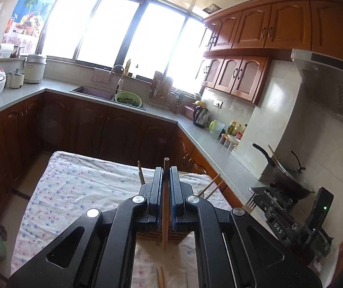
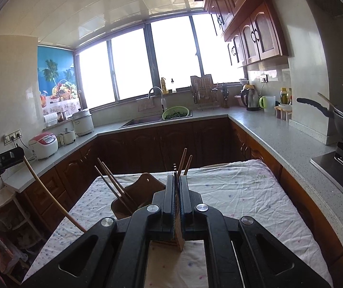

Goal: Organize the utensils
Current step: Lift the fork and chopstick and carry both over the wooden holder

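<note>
Our left gripper was shut tight on one long wooden chopstick that stood up between its jaws. Our right gripper was shut on one fork, its prongs poking up at twelve o'clock. On the flowery table cloth sat one brown wooden holder at about ten o'clock from the right gripper. We counted three chopsticks leaning in it at eleven o'clock, and two more sticks just behind the fork.
</note>
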### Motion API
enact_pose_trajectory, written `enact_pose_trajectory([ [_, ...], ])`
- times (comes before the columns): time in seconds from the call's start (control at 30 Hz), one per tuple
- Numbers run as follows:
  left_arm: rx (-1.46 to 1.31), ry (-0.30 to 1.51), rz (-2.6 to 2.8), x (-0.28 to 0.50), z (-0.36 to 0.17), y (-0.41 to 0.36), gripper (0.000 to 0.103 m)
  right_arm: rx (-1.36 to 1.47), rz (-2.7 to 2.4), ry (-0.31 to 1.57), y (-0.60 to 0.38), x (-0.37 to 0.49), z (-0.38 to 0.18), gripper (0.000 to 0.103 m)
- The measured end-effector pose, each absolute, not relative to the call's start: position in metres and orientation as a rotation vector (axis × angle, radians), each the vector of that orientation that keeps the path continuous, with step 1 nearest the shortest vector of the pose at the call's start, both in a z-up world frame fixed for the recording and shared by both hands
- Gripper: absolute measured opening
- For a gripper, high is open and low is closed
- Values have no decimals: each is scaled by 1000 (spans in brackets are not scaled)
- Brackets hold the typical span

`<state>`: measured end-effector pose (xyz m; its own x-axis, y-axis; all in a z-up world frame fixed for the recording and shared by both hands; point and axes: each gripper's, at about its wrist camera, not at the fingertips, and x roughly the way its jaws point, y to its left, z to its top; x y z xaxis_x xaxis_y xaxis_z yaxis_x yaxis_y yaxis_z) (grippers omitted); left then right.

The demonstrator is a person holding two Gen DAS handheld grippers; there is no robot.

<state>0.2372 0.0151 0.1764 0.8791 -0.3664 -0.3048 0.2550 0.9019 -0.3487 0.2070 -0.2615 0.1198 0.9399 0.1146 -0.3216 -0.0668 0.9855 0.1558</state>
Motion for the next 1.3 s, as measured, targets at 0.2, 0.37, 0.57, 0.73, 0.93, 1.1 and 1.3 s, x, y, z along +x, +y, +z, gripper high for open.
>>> enact_pose_trajectory([
  [0.2,-326,332,-296,274,192,19,4,73,56,277,-250,243,131,3],
  [0.37,-334,313,-284,300,193,17,4,16,36,254,-241,268,129,3],
  [0.57,-391,361,-262,331,157,12,5,-46,37,258,-228,285,104,3],
  [0.73,-396,312,-206,331,145,15,5,-70,46,301,-219,290,75,3],
  [0.93,-441,317,-199,339,139,29,4,-47,52,337,-222,296,60,3],
  [1.1,-451,319,-208,344,136,25,4,-32,61,332,-229,300,67,3],
  [1.3,-450,357,-236,349,116,13,4,-35,68,349,-228,307,61,3],
])
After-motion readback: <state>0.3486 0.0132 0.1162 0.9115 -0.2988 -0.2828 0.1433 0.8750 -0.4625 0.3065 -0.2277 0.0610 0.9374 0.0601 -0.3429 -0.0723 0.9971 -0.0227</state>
